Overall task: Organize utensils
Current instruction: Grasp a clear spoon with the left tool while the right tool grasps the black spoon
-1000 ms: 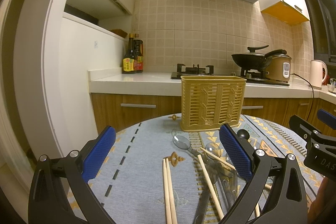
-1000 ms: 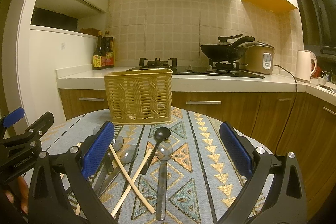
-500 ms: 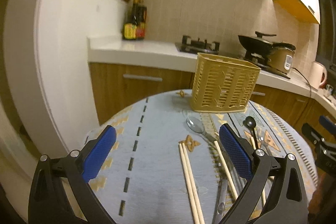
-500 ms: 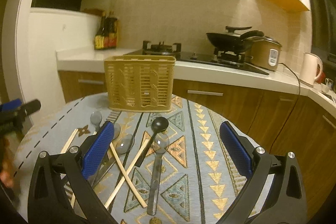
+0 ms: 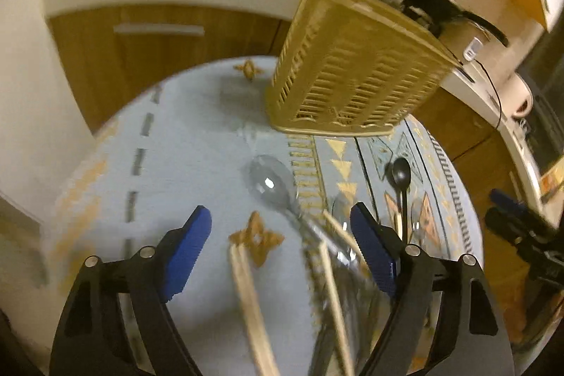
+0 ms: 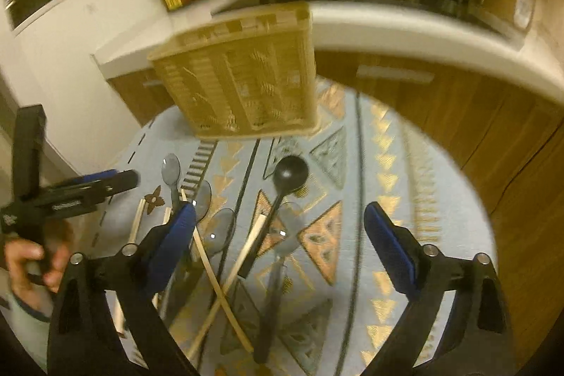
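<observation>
Nothing is sorted yet, as far as I can judge: the yellow slatted utensil basket [image 6: 243, 76] stands upright at the far side of the table [image 5: 197, 143], and I cannot see inside it, while every utensil I can make out lies loose on the patterned cloth in front of it. From my right tongs [image 6: 278, 235] I look down on the black spoon [image 6: 282, 196], a few clear plastic spoons [image 6: 218, 233] and crossed chopsticks [image 6: 225, 273]; from my left tongs [image 5: 278, 242] I see a pair of chopsticks [image 5: 250, 298] lying side by side between the arms, with one clear spoon [image 5: 271, 185] just ahead of them. Both tongs are spread and pinching nothing; their jaws have just been closing a little, with no utensil between the pads so far. So the whole job is left: each piece must be picked up and dropped into the basket. Compared with a second ago, both views have tipped from looking level across the kitchen at the hood and stove to looking steeply down at the cloth, the pictures have gone blurred with the swing, and the basket now sits high in each view instead of centre. My left tongs show at the left edge of the right view, the hand [image 6: 31, 263] gripping the handle.
</observation>
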{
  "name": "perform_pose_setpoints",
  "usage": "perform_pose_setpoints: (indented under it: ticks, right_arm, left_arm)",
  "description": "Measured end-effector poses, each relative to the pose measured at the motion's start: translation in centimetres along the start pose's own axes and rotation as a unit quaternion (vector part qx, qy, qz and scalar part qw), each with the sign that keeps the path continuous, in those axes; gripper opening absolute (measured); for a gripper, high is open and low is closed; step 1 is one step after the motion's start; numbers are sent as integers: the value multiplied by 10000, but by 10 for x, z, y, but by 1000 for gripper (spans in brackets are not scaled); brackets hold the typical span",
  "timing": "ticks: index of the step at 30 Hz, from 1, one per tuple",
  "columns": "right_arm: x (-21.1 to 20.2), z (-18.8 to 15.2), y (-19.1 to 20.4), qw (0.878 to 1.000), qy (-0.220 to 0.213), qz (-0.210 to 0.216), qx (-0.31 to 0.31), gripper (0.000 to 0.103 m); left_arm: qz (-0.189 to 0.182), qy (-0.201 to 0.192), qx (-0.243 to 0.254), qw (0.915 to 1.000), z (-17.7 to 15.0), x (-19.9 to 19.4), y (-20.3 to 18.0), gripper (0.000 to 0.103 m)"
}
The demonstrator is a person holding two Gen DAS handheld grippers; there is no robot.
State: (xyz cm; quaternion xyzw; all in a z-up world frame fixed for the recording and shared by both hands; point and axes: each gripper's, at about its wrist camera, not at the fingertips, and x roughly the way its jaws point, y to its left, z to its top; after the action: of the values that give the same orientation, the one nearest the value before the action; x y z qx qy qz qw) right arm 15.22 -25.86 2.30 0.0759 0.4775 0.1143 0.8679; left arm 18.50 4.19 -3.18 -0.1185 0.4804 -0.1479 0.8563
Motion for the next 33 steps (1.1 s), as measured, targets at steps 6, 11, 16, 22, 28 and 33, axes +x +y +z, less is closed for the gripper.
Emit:
perform_pose_setpoints:
  ticks: [6,11,16,22,28,33]
  right_arm:
    - [73,27,-20,9920,1096,315,533,67]
    - [100,29,-18,9881,1397,241,592,53]
    - [111,26,-5,9890,1429,39,367,46]
    - [116,29,9,9899,1377,-330,12,34]
    - [117,22,28,9903,1279,-476,-241,33]
    - [106,19,39,9931,1043,-411,-333,32]
  left_arm:
    - [248,342,-141,9990,19,36,-5,72]
    - [435,534,-127,9975,28,54,-6,67]
    - [623,518,-81,9967,36,65,-7,65]
    - [1026,476,261,9932,35,72,-20,59]
    - [1490,399,607,9862,35,79,-39,37]
    - [1340,335,590,9887,36,78,-44,34]
